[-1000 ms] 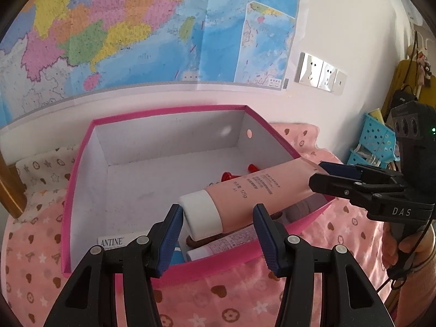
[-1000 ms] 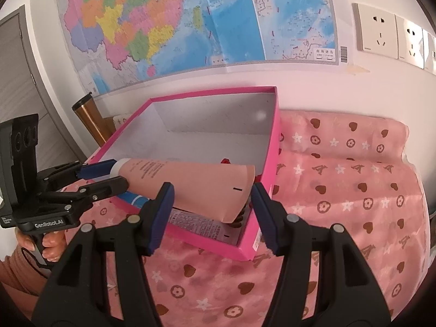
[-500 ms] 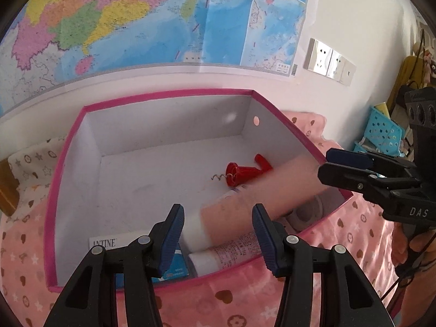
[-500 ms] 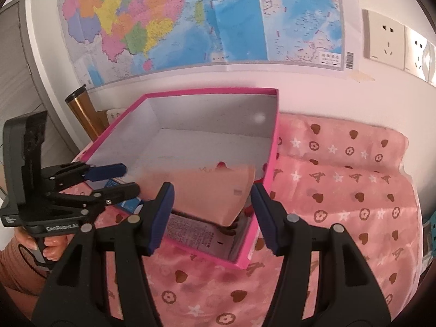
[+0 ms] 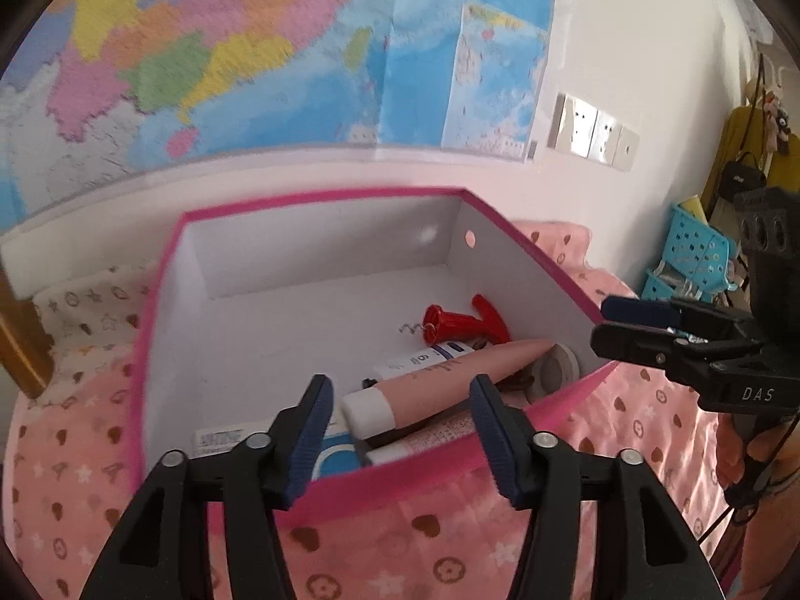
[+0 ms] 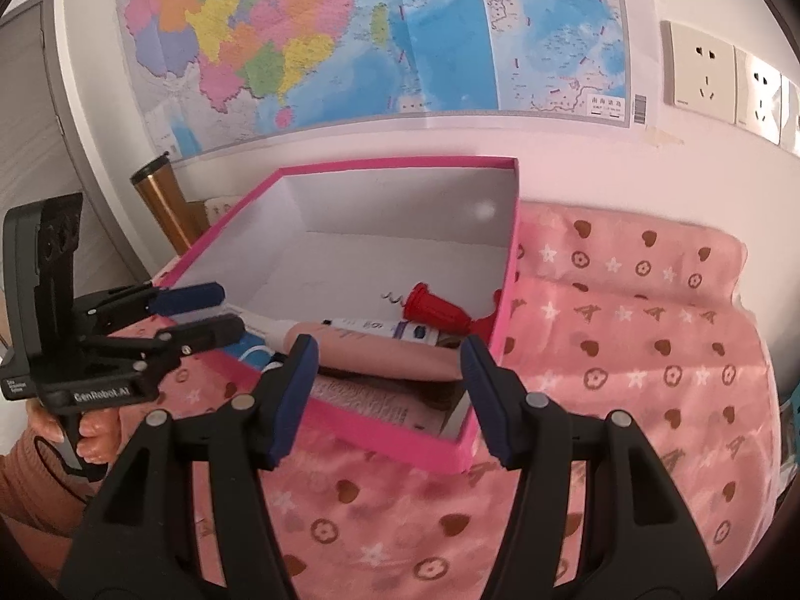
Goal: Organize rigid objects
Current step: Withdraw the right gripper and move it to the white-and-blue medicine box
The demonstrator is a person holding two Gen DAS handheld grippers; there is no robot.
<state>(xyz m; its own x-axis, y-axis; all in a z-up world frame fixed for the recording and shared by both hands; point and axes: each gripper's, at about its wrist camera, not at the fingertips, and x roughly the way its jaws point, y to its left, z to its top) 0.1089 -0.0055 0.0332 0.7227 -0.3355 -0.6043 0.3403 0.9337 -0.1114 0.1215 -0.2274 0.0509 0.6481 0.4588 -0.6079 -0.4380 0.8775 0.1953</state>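
A second earlier your right gripper held the pink tube above the pink box; it had since let go — the tube lay inside, on other tubes beside the red corkscrew. "DAS" showed on the right gripper, "GenRobot.AI" on your left gripper. Both sets of jaws stood apart, empty, just short of the box's near rim — the tube lay beyond them
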